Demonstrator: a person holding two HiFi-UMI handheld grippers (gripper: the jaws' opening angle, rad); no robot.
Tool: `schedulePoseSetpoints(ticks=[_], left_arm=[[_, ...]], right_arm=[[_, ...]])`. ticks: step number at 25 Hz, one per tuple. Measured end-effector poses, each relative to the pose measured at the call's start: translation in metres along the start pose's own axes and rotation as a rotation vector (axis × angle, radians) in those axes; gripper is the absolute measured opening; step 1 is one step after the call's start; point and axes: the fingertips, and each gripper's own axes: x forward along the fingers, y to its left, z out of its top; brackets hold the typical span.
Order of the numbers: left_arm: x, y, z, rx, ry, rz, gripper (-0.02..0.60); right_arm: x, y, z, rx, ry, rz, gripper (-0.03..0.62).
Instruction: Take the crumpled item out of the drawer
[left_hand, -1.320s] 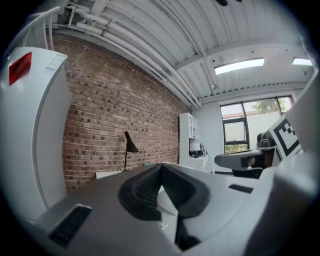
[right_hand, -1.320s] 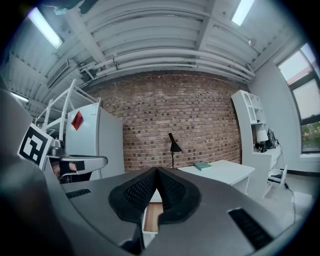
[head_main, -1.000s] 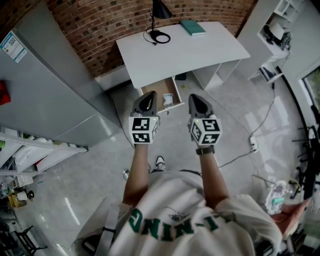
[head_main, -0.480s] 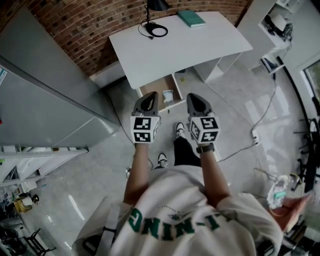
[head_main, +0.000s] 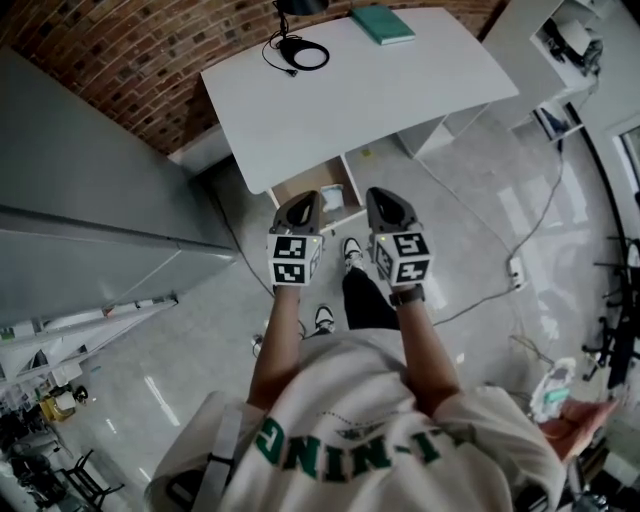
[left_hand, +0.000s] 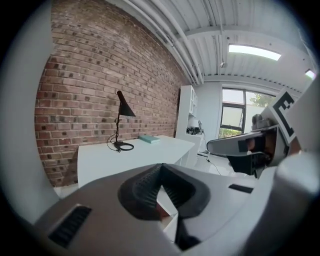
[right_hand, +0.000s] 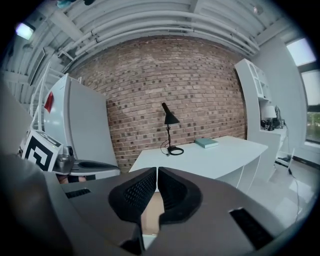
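Under the white desk (head_main: 350, 100) a wooden drawer (head_main: 300, 189) stands pulled out, with a small white crumpled item (head_main: 332, 197) inside it. My left gripper (head_main: 300, 204) and right gripper (head_main: 384, 199) are held side by side in the air in front of the drawer, well short of it and touching nothing. Both are shut and empty. In the left gripper view the left gripper (left_hand: 161, 168) has its jaws together and points at the desk (left_hand: 130, 155). The right gripper (right_hand: 156, 173) in its own view also has its jaws together, with a strip of the brown drawer (right_hand: 150, 215) showing below them.
On the desk are a black lamp (right_hand: 170, 120) with a coiled cable (head_main: 298, 53) and a teal book (head_main: 382, 22). A grey cabinet (head_main: 80, 200) stands at the left, white shelves (head_main: 570, 40) at the right. A cable and power strip (head_main: 515, 270) lie on the floor.
The person has stepped toward the desk: a leg and shoe now show below the grippers. Desk and drawer have come nearer. Both grippers stay shut and side by side.
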Motion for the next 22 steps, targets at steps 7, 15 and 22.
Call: schedulePoseSetpoints(ticks=[7,15,22], left_arm=[[0.059,0.004,-0.043,-0.018,0.131,-0.030,0.002],[0.125,0.004,-0.127,-0.037,0.321,-0.114,0.002],[0.176,0.018,-0.198,-0.039,0.447,-0.135,0.016]], right_arm=[[0.035,-0.030,-0.022,0.038,0.058,0.004,0.006],[0.080,-0.048,-0.061,0.027,0.121,0.027,0.006],[0.111,-0.068,-0.101,0.064,0.167,0.025,0.006]])
